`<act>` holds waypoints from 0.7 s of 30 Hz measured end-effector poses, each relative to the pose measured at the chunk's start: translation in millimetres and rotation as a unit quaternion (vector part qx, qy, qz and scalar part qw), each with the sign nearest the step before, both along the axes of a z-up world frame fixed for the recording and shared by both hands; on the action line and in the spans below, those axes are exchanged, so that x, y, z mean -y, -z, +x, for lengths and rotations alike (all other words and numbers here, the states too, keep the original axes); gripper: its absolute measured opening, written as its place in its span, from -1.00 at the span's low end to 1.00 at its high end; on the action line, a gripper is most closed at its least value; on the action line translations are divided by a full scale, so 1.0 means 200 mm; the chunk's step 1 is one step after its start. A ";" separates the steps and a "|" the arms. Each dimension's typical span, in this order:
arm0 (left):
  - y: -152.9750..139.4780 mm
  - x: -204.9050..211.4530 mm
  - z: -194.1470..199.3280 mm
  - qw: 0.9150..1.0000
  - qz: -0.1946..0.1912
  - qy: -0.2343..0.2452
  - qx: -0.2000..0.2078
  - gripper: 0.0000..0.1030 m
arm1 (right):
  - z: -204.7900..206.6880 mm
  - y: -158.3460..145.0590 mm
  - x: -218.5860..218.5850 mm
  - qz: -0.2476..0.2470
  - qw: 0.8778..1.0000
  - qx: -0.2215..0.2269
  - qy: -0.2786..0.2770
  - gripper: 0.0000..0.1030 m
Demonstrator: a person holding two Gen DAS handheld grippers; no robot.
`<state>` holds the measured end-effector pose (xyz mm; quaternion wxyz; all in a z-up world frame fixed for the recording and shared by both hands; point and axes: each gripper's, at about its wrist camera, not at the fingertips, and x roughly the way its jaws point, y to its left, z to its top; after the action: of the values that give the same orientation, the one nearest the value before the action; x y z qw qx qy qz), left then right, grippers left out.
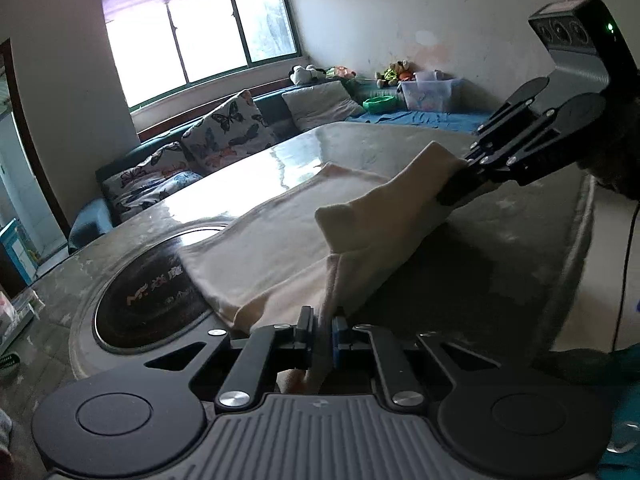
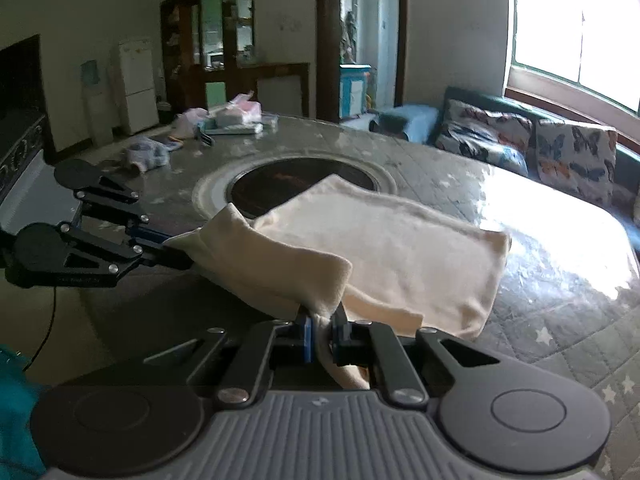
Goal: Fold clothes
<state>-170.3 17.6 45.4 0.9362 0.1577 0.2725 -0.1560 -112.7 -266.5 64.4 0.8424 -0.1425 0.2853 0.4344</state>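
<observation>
A cream cloth [image 1: 288, 236] lies partly folded on the round table, its near edge lifted off the surface. My left gripper [image 1: 322, 330] is shut on one corner of that edge. My right gripper [image 1: 460, 168] comes in from the right and pinches the other corner. In the right wrist view the cream cloth [image 2: 384, 248] stretches ahead over the table, with my right gripper [image 2: 322, 326] shut on a bunched corner. My left gripper [image 2: 168, 250] holds the opposite corner at the left. The raised edge hangs slack between the two grippers.
The table [image 2: 520, 208] has a dark round inset [image 2: 280, 184] at its centre, partly under the cloth. Small clothes [image 2: 146, 156] and packets [image 2: 238, 116] lie at its far side. A sofa with butterfly cushions [image 1: 228, 128] runs beneath the window. A person's teal sleeve [image 2: 16, 412] shows low left.
</observation>
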 end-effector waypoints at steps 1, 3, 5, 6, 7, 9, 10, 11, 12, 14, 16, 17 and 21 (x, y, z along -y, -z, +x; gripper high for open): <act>-0.02 0.00 -0.03 1.000 -0.004 0.002 -0.001 -0.83 | -0.04 -0.02 0.02 0.003 1.000 -0.002 -0.004 -0.85; -0.05 0.00 -0.12 1.000 -0.010 0.008 -0.002 -0.83 | -0.11 -0.06 0.05 0.006 1.000 -0.004 -0.014 -0.85; -0.08 0.00 -0.14 1.000 -0.013 0.011 -0.001 -0.83 | -0.19 -0.10 0.09 0.010 1.000 -0.008 -0.023 -0.85; -0.09 0.00 -0.15 1.000 -0.014 0.012 -0.001 -0.83 | -0.23 -0.12 0.11 0.012 0.999 -0.012 -0.028 -0.85; -0.10 0.00 -0.16 1.000 -0.016 0.013 0.000 -0.83 | -0.28 -0.13 0.13 0.016 0.999 -0.018 -0.033 -0.85; -0.12 0.00 -0.18 1.000 -0.019 0.016 0.000 -0.83 | -0.37 -0.16 0.15 0.014 0.999 -0.019 -0.042 -0.85; -0.14 0.00 -0.19 1.000 -0.021 0.017 0.001 -0.83 | -0.39 -0.17 0.16 0.011 0.999 -0.018 -0.044 -0.85; -0.15 -0.01 -0.19 1.000 -0.023 0.019 0.001 -0.83 | -0.39 -0.18 0.16 0.011 0.999 -0.017 -0.043 -0.85; -0.16 -0.01 -0.20 1.000 -0.024 0.020 0.002 -0.83 | -0.39 -0.19 0.16 0.011 0.999 -0.016 -0.042 -0.85; -0.18 -0.01 -0.22 0.999 -0.027 0.023 0.003 -0.83 | -0.38 -0.21 0.15 0.011 0.999 -0.014 -0.039 -0.85; -0.20 -0.01 -0.24 0.999 -0.030 0.025 0.004 -0.83 | -0.32 -0.22 0.13 0.014 0.999 -0.014 -0.029 -0.85; -0.21 -0.02 -0.19 0.999 -0.029 0.025 0.009 -0.83 | -0.28 -0.23 0.12 0.014 1.000 -0.014 -0.024 -0.85; -0.23 -0.05 0.04 1.000 -0.022 0.013 0.012 -0.84 | -0.09 -0.26 0.07 0.007 1.000 -0.014 -0.010 -0.85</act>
<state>-161.5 26.9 90.7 0.9407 0.1423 0.2551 -0.1725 -130.7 -280.6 116.4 0.8348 -0.1336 0.2922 0.4470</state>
